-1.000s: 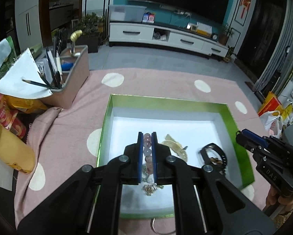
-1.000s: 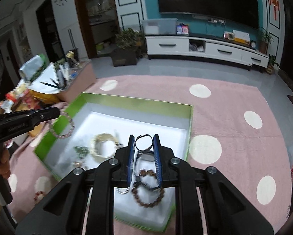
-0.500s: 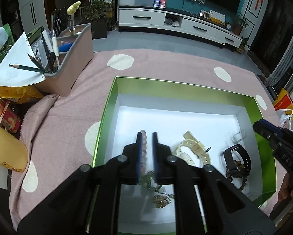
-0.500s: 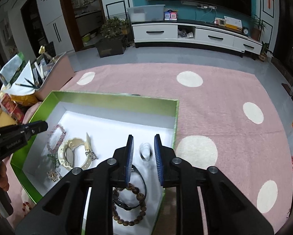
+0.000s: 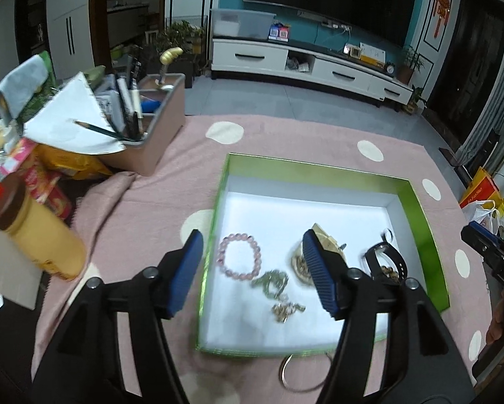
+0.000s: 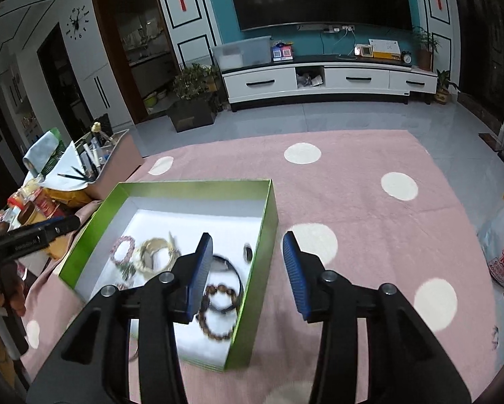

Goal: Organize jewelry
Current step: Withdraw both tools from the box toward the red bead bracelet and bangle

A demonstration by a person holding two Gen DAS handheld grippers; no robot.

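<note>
Pink dotted cloth carries the green box (image 5: 417, 208). A second ago my left gripper (image 5: 252, 269) pinched the pink bead bracelet (image 5: 240, 256); now its jaws are opening, empty, and the bracelet lies on the box floor. My right gripper (image 6: 247, 272) is also opening, empty, with the brown bead bracelet (image 6: 218, 313) lying inside the box.

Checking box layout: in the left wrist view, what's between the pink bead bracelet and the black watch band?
In the left wrist view, a cream strap, partly behind a finger, and a green bead strand lie between the pink bead bracelet and the black watch band.
</note>
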